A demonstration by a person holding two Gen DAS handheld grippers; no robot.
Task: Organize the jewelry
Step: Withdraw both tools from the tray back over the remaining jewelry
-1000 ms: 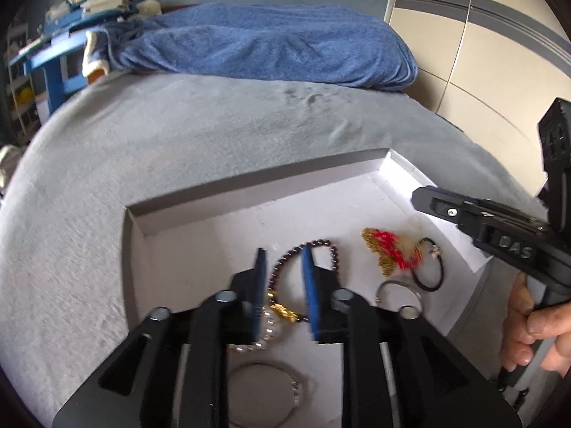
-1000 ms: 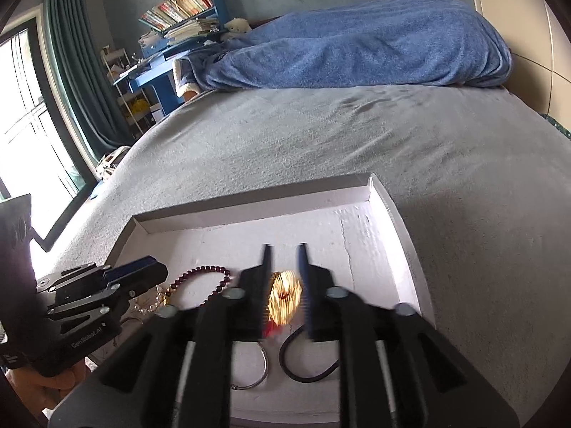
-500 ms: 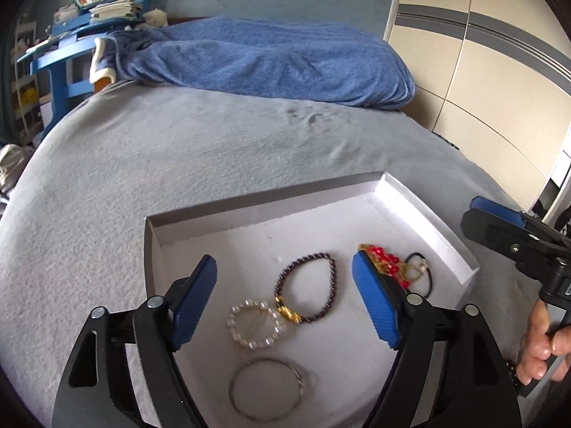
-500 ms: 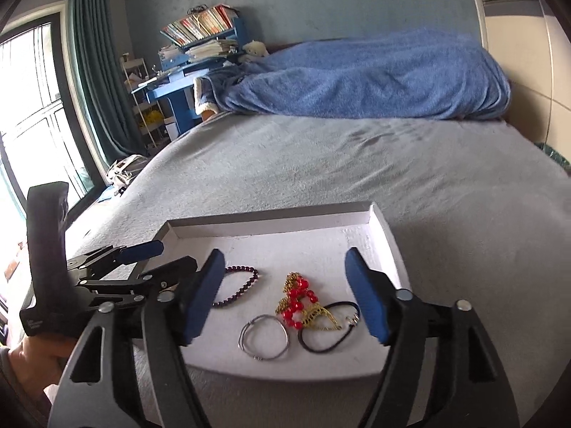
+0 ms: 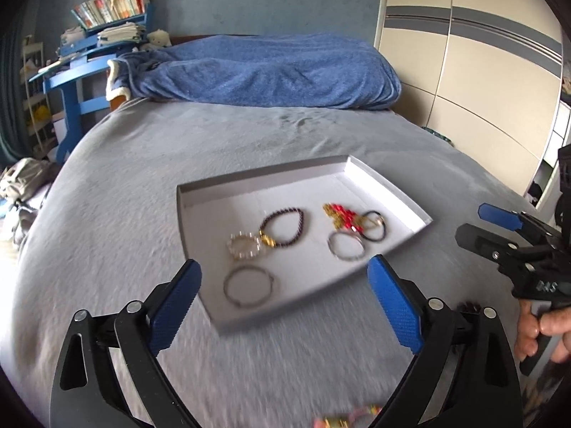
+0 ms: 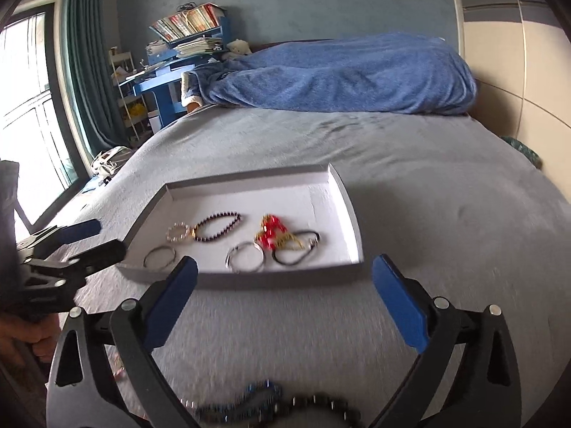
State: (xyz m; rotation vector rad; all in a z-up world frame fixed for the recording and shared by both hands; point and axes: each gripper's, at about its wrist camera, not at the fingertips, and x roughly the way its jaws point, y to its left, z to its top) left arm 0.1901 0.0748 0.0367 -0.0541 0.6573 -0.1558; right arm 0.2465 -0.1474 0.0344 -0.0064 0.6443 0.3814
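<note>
On the grey bedspread (image 5: pixel 117 214) lies a shallow white tray (image 5: pixel 389 192) holding the jewelry: a dark bead bracelet (image 5: pixel 285 226), a pearl bracelet (image 5: pixel 243 246), a thin silver bangle (image 5: pixel 248 285), a second silver ring (image 5: pixel 345 248), a red-and-gold piece (image 5: pixel 340 215) and a black cord loop (image 5: pixel 374 226). The left gripper (image 5: pixel 285 303) and the right gripper (image 6: pixel 285 303) both hang short of the tray's near edge, jaws spread wide and having just been opening, with nothing between the blue pads (image 5: pixel 176 306) — only bedspread.

Only the left wrist view shows a hand (image 5: pixel 542 335) on the right gripper's handle, and a blurred pink-and-gold item (image 5: pixel 348 417) at the bottom edge, cut off by the frame. Only the right wrist view shows dark and blue bead strands (image 6: pixel 271 406) lying on the bedspread below the fingers — smeared, partly behind the gripper body — plus the window (image 6: pixel 25 114) and curtain (image 6: pixel 89 57) on the left. A blue blanket (image 6: pixel 342 75) heaps at the far end of the bed. Motion blur softens the tray's contents, so clasps and fine details cannot be made out.
</note>
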